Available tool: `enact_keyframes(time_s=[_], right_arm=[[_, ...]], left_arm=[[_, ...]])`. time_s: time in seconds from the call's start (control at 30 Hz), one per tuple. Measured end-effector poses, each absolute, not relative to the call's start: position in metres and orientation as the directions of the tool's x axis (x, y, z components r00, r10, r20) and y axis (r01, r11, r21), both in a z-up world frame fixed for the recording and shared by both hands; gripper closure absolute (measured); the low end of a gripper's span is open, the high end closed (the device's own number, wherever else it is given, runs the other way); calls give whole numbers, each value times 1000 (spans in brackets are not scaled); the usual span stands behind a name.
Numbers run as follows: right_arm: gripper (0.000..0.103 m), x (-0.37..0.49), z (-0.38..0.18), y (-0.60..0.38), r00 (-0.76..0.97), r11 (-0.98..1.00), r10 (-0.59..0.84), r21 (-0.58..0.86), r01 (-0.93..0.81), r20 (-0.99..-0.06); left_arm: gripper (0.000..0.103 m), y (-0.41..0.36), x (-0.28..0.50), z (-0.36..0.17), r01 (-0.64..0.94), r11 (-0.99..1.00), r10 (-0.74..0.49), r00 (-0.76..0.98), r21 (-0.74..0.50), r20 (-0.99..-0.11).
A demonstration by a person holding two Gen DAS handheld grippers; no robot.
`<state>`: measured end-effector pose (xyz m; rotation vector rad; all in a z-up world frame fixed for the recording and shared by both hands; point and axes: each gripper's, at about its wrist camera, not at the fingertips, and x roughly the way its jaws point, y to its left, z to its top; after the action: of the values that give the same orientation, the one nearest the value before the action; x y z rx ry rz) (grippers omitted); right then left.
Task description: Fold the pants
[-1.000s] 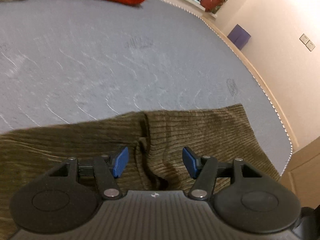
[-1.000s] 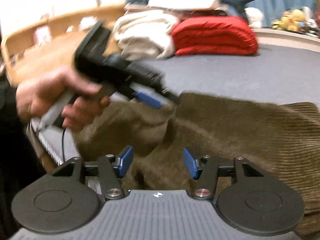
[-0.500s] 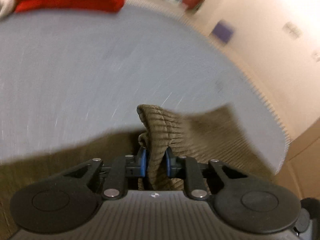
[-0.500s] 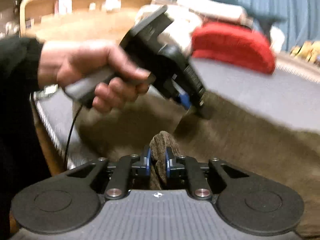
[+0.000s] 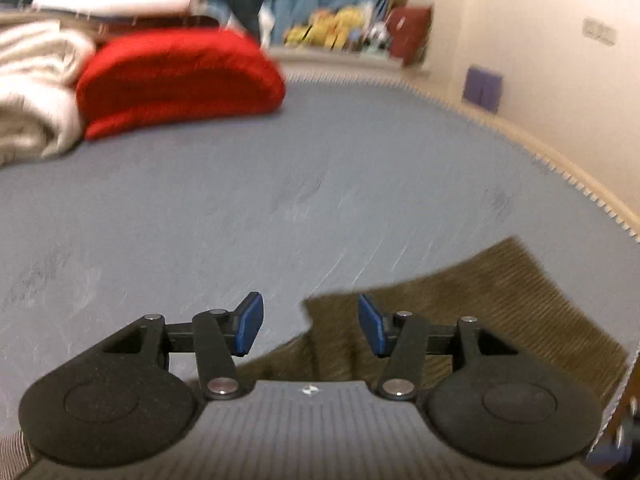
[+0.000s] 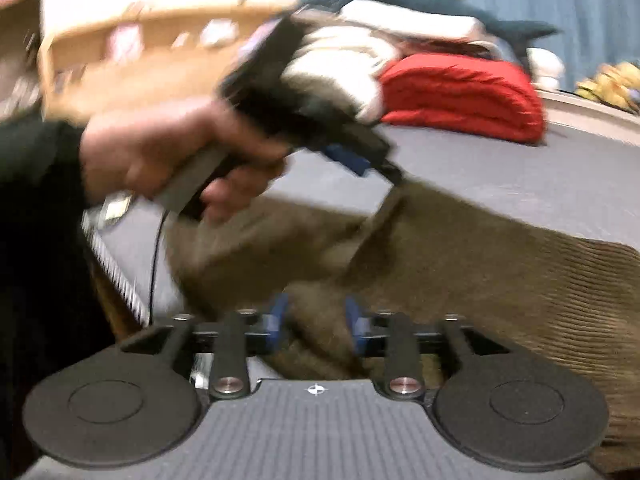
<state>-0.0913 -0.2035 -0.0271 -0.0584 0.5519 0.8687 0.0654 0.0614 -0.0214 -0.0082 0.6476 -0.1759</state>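
Olive-brown corduroy pants (image 5: 472,308) lie on the grey bed surface (image 5: 280,200); they also show in the right wrist view (image 6: 480,264). My left gripper (image 5: 310,328) is open, its blue pads apart above a corner of the pants, holding nothing. In the right wrist view the left gripper (image 6: 360,160) shows in the person's hand (image 6: 160,160), just above the pants' far edge. My right gripper (image 6: 316,324) has its blue pads apart with a bunched bit of pants fabric between them; the view is blurred.
A folded red blanket (image 5: 176,80) and cream blankets (image 5: 32,92) lie at the far side of the bed. Soft toys (image 5: 332,32) line the back. The bed's right edge (image 5: 580,184) runs along a wall. A wooden shelf (image 6: 132,56) stands behind the hand.
Both grippers were shut on pinched folds of the pants half a second ago; now both have opened and let go. The left gripper has tipped up and moved away from the fabric.
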Motion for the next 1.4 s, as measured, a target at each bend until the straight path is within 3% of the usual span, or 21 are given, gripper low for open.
enact_keyframes(time_s=[0.07,0.17,0.23,0.27,0.33,0.43,0.53,0.8,0.93,1.0,1.07,1.17,1.27,1.33,1.4], right_arm=[[56,-83,-20,-222,592,719,671,197,-667,-446],[51,-71,-16,-252,743,845,534,226,-484,-404],[46,-63,-20,-271,824,927,375,201,-318,-424],[41,-58,-24,-279,850,964,261,165,-207,-457],[37,-45,-37,-293,840,997,45,83,0,-541],[36,-33,-53,-319,773,980,-116,53,190,-623],[27,-28,-63,-343,733,953,-81,162,255,-675],[28,-20,-80,-366,705,892,45,346,290,-708],[61,-28,-63,-351,727,903,52,343,258,-685],[69,-33,-54,-344,749,911,60,343,229,-660],[75,-42,-37,-325,800,957,30,247,149,-600],[76,-72,-7,-268,915,996,71,-13,-83,-397],[76,-108,5,-214,946,935,213,-232,-270,-243],[76,-129,4,-185,931,870,310,-337,-359,-192],[76,-145,1,-162,902,805,395,-409,-430,-173]], left_arm=[[66,51,61,-20,231,969,-239,775,-91,-585],[79,33,64,-37,314,948,-281,732,-59,-621],[79,27,76,-58,293,956,-189,682,27,-706],[75,27,81,-72,261,963,-119,652,74,-749],[57,35,82,-77,216,975,-100,643,55,-759],[58,36,74,-61,208,977,-108,663,44,-741],[58,29,62,-46,247,968,-151,687,34,-711],[57,6,51,-50,348,936,-209,672,54,-710],[56,17,52,-41,335,942,-247,687,-5,-683],[54,23,51,-34,327,944,-277,691,-53,-668],[41,27,51,-23,328,937,-324,692,-120,-645],[17,33,45,-7,364,894,-448,685,-262,-575],[10,40,40,6,418,803,-593,635,-426,-495],[1,44,41,8,433,731,-673,586,-528,-451],[1,47,41,7,439,687,-714,554,-579,-427]])
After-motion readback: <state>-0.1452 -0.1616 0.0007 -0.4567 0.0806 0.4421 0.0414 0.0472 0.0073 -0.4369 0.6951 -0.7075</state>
